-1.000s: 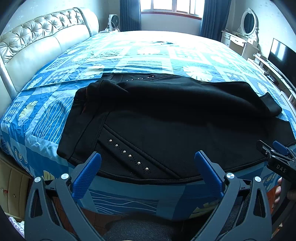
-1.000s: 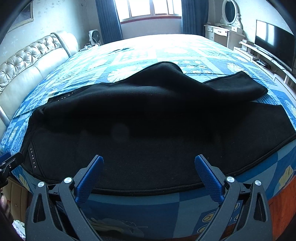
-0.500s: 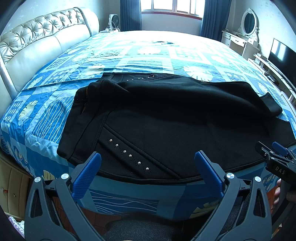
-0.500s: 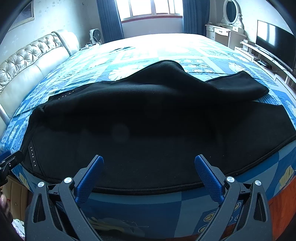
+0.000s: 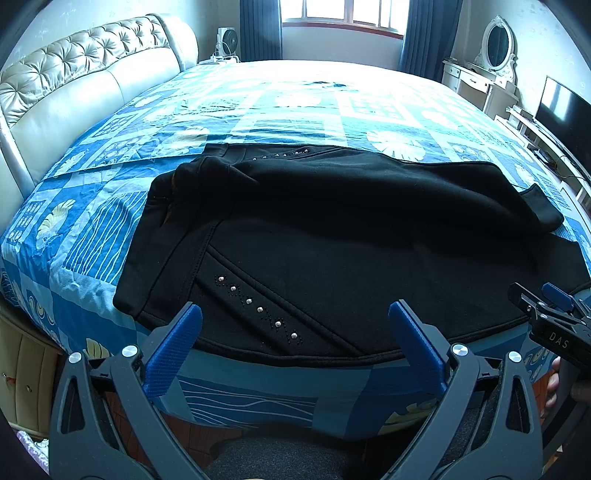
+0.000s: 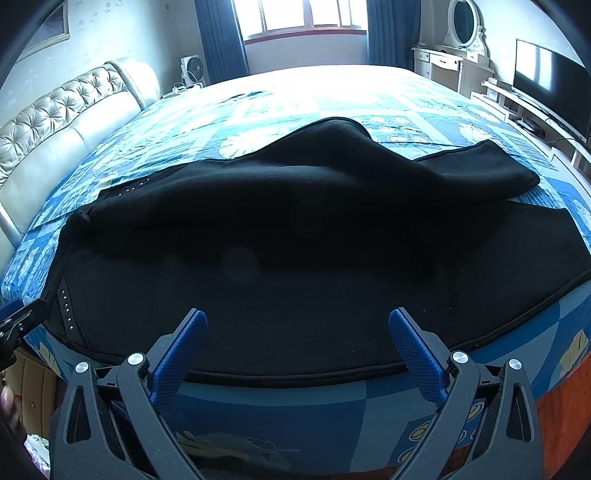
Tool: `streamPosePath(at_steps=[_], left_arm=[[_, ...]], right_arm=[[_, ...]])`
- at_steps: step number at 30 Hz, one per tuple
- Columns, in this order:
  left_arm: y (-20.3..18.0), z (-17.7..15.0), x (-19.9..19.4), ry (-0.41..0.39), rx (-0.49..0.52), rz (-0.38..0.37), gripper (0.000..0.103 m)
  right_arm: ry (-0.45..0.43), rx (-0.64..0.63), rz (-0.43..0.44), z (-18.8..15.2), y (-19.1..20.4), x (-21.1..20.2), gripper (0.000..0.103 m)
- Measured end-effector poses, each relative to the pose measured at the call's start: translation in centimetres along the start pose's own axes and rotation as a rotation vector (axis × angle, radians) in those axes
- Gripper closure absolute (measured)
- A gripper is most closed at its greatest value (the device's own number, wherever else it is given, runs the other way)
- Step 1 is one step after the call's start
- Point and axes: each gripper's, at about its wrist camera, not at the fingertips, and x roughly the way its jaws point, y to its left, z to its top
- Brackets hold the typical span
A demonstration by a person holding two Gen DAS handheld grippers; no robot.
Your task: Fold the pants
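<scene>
At the far left a tufted headboard borders the bed, whose blue patterned cover carries the black pants. They lie sideways along the near edge, waistband toward the headboard and legs running off to the right. One leg is draped loosely over the other, with a humped ridge along the far side.

The left gripper hovers at the near hem beside a diagonal row of studs, its jaws spread wide and holding nothing. The blue fingertips sit just short of the cloth, not touching it. Further right, the right gripper is equally wide and empty, poised over the thigh-to-knee stretch of the near edge.

The step in hand looks like a first grasp of the near edge. To do it well, each gripper should probably slide one finger under the piped hem and pinch both layers together, taking hold well apart so the cloth lifts as a straight line. The hump on the far side wants flattening first, or the fold will trap a crease.

At the right, a television and a dressing table with an oval mirror stand beyond the bed. The pants' cuffs run toward the edge of both views. The black fabric swallows detail, so the seams, and how many layers lie at the hem, cannot be told.
</scene>
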Motion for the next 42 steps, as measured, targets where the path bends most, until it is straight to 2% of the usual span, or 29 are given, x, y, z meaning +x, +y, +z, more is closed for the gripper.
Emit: streamPosePath(at_steps=[4,10,12,16,18,21,26,28,30,33,36,38,39,40,41,42], left_arm=[[0.0,0.0,0.0,-0.001,0.001,0.0,0.002],[-0.3,0.3,-0.4,-0.026,0.03,-0.011,0.002],[-0.1,0.8,-0.5,-0.028,0.027,-0.038,0.002],[1.1,2.8,-0.2,-0.019,0.037,-0.14,0.002],[2.6,4.3,0.6,-0.02,0.051,-0.154,0.002],[5.8,7.4,2.8,-0.009,0.049,-0.167,0.002],[11.8,13.8,7.7,-0.016,0.087,-0.195,0.002],[13.7,15.8,10.3,-0.008,0.094,-0.192,0.002],[15.3,17.6,13.6,0.02,0.098,-0.16,0.002],[16.9,19.5,18.1,0.094,0.081,-0.187,0.002],[17.4,20.4,21.2,0.136,0.05,-0.24,0.002],[17.1,20.8,22.5,0.151,0.079,-0.254,0.003],[16.9,20.8,23.1,0.162,0.1,-0.257,0.008],[16.9,20.9,23.8,0.18,0.117,-0.265,0.016],[16.7,20.8,24.5,0.212,0.128,-0.281,0.035],[16.4,20.7,25.1,0.243,0.134,-0.293,0.036]], right_arm=[[0.001,-0.001,0.011,0.0,0.0,0.0,0.005],[0.017,-0.019,0.074,0.7,0.2,-0.4,0.005],[0.018,-0.034,0.117,1.4,0.4,-0.5,0.005],[0.022,-0.066,0.26,4.2,0.4,-0.1,0.005],[0.015,-0.104,0.303,6.0,0.5,0.3,0.005],[0.025,-0.193,0.339,9.8,1.1,1.9,0.005],[0.059,-0.336,0.326,16.4,2.4,6.9,0.005],[0.129,-0.376,0.348,18.7,3.2,10.0,0.005],[0.187,-0.433,0.326,20.2,4.1,13.0,0.005],[0.272,-0.487,0.314,21.2,4.9,16.4,0.005],[0.361,-0.51,0.368,21.4,4.9,18.7,0.005],[0.384,-0.526,0.372,21.1,4.7,19.4,0.006],[0.398,-0.523,0.38,21.0,4.6,19.6,0.007],[0.421,-0.517,0.402,20.7,4.4,19.8,0.014],[0.439,-0.52,0.416,20.5,4.3,20.0,0.043],[0.447,-0.527,0.414,20.3,4.2,20.1,0.055]])
